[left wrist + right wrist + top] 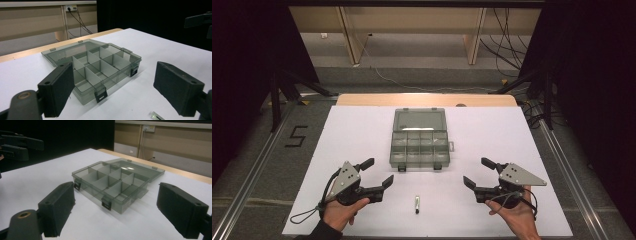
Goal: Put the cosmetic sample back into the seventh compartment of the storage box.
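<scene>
Near the middle of the white surface point(512, 130), a smoke-grey clear plastic compartment box point(419, 147) was seen lying open, its lid point(419, 120) folded flat toward the far edge and its dividers marking out small cells in which nothing could be made out. It was judged light, stiff and rather slippery, with thin walls and hinges that could crack under a hard squeeze; a hold across the side walls or at a front latch point(100, 95) was thought safest. Between the box and the near edge, well apart from it, a small slim cylindrical object point(417, 204) was seen, too small to be identified and likely to roll. Either side of it, the left gripper point(378, 174) and the right gripper point(478, 172) were held by hands, fingers point(58, 88) spread wide, nothing gripped.
</scene>
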Tool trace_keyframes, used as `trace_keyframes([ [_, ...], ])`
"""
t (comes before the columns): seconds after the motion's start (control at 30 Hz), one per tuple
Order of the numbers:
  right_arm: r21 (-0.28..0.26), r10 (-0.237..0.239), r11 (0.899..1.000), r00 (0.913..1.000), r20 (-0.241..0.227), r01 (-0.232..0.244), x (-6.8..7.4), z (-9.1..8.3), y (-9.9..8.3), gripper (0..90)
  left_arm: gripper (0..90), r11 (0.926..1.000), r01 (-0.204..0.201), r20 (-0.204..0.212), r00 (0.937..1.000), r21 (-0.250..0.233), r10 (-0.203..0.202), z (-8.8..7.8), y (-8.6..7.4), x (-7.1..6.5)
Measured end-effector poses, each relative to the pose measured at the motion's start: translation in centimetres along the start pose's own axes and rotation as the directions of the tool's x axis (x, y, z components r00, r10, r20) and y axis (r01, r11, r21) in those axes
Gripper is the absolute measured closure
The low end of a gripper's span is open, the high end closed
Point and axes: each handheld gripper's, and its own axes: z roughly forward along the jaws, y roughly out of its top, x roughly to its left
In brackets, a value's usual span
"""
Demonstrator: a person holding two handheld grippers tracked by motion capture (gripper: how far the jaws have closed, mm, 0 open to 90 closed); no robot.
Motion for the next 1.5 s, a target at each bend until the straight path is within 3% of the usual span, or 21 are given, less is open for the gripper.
trace_keyframes([
  [0.47,-0.013,0.0,1.0,0.9998,-0.02,0.0,0.0,0.1,0.1,15.8,15.9,1.0,0.0,-0.002,1.0,0.003,0.0,0.0,0.0,0.0],
  [0.57,0.028,-0.024,0.999,0.9992,-0.032,0.025,0.1,0.0,0.5,15.8,15.9,1.0,0.0,-0.003,1.0,0.004,0.0,0.0,0.0,0.0],
  [0.63,0.028,-0.031,0.999,0.9986,-0.044,0.033,0.1,0.2,0.6,15.8,15.9,1.0,0.0,-0.004,1.0,0.004,0.0,0.0,0.0,0.0],
  [0.7,0.054,-0.07,0.996,0.9942,-0.081,0.074,0.3,0.4,1.2,15.8,15.9,1.0,0.0,-0.005,1.0,0.004,0.0,0.0,0.0,0.0],
  [0.77,0.069,-0.114,0.99,0.9894,-0.091,0.12,0.4,0.6,1.7,15.8,15.9,1.0,0.005,-0.006,1.0,0.005,-0.005,0.0,0.0,0.0],
  [0.9,0.12,-0.164,0.975,0.972,-0.168,0.186,1.0,1.3,2.2,16.1,15.9,1.0,0.004,-0.006,1.0,0.008,-0.004,0.1,-0.1,0.0],
  [0.93,0.12,-0.164,0.975,0.972,-0.168,0.186,1.0,1.3,2.2,16.1,15.9,1.0,0.004,-0.006,1.0,0.008,-0.004,0.1,-0.1,0.0],
  [0.97,0.157,-0.18,0.965,0.9634,-0.199,0.213,1.3,1.7,2.3,16.0,15.9,1.0,0.004,-0.006,1.0,0.008,-0.004,0.0,-0.1,0.0],
  [1.0,0.17,-0.185,0.96,0.958,-0.219,0.224,1.4,2.0,2.3,16.0,15.9,1.0,0.005,-0.006,1.0,0.007,-0.005,0.0,0.0,0.0],
  [1.03,0.17,-0.185,0.96,0.958,-0.219,0.224,1.4,2.0,2.3,16.0,15.9,1.0,0.005,-0.006,1.0,0.007,-0.005,0.0,0.0,0.0],
  [1.07,0.201,-0.2,0.946,0.9469,-0.252,0.253,1.8,2.6,2.5,15.9,15.9,1.0,0.005,-0.006,1.0,0.006,-0.005,0.0,0.0,0.0],
  [1.17,0.25,-0.208,0.923,0.9259,-0.315,0.292,2.3,3.4,2.6,16.1,15.9,1.0,0.005,-0.007,1.0,0.007,-0.005,0.0,-0.1,0.0],
  [1.2,0.25,-0.208,0.923,0.9259,-0.315,0.292,2.3,3.4,2.6,16.1,15.9,1.0,0.005,-0.007,1.0,0.007,-0.005,0.0,-0.1,0.0],
  [1.23,0.277,-0.226,0.902,0.9078,-0.353,0.332,2.8,4.0,2.6,16.1,15.9,1.0,0.005,-0.006,1.0,0.007,-0.004,0.0,-0.1,0.0],
  [1.3,0.302,-0.234,0.882,0.8932,-0.384,0.361,3.3,4.6,2.5,16.1,15.9,1.0,0.005,-0.007,1.0,0.008,-0.005,0.0,-0.1,0.0],
  [1.37,0.318,-0.251,0.863,0.8792,-0.405,0.393,3.7,5.2,2.5,16.1,15.9,1.0,0.006,-0.007,1.0,0.008,-0.006,0.0,-0.1,0.1],
  [1.5,0.343,-0.273,0.832,0.8607,-0.43,0.435,4.7,6.4,2.6,16.4,15.9,1.0,0.006,-0.007,1.0,0.008,-0.006,0.0,-0.1,0.1],
])
